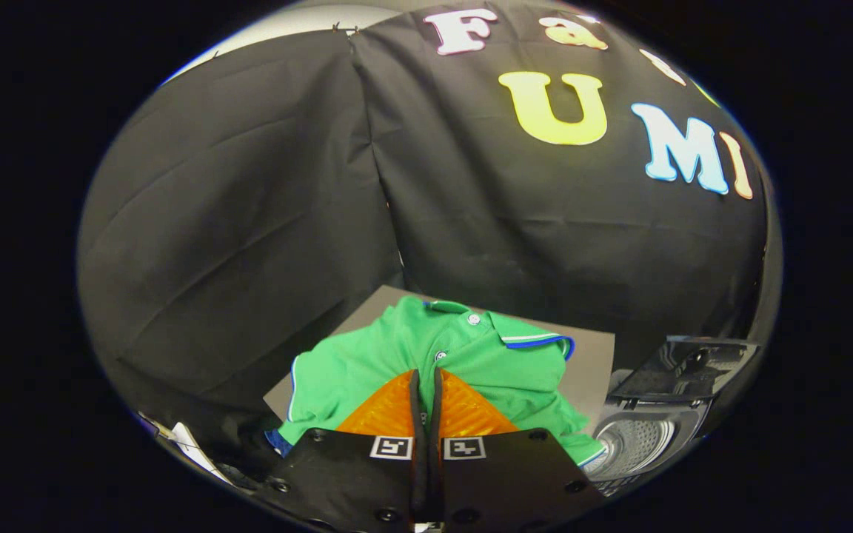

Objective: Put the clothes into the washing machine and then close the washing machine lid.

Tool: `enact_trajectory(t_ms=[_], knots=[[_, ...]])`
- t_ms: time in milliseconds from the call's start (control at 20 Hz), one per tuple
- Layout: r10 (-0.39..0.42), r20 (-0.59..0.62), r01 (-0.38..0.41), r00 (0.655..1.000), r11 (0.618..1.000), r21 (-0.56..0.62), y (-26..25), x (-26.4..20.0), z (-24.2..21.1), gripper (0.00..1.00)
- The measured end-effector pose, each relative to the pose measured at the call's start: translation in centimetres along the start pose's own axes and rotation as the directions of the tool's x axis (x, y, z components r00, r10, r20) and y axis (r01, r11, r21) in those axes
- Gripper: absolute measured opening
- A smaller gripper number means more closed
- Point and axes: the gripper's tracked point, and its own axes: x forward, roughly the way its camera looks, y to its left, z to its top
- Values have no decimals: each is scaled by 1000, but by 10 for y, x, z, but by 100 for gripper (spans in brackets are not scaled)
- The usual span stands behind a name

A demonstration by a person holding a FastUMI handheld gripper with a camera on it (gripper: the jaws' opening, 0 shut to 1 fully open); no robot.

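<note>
The green polo shirt (426,348) lies crumpled on a grey board (597,370), just ahead of and under the gripper (426,374). The jaws stand nearly together, a thin gap between them; whether cloth is pinched there I cannot tell. To do this step well, I would take a thick fold near the placket, not the slippery collar. The knit looks soft and limp, with blue piping. The washing machine (649,429), lid up and perforated metal drum showing, sits off to the right of the jaws.
</note>
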Motion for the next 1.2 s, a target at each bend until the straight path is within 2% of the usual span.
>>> enact_trajectory(t_ms=[400, 700, 950, 1200], knots=[[-43, 107, 41, 993, 999, 24, -35, -44, 30, 2], [-147, 140, 138, 979, 988, 69, -107, -83, 31, 2], [-245, 141, 228, 959, 965, 126, -169, -115, 16, 1], [-313, 136, 285, 940, 939, 191, -220, -149, 2, 2]])
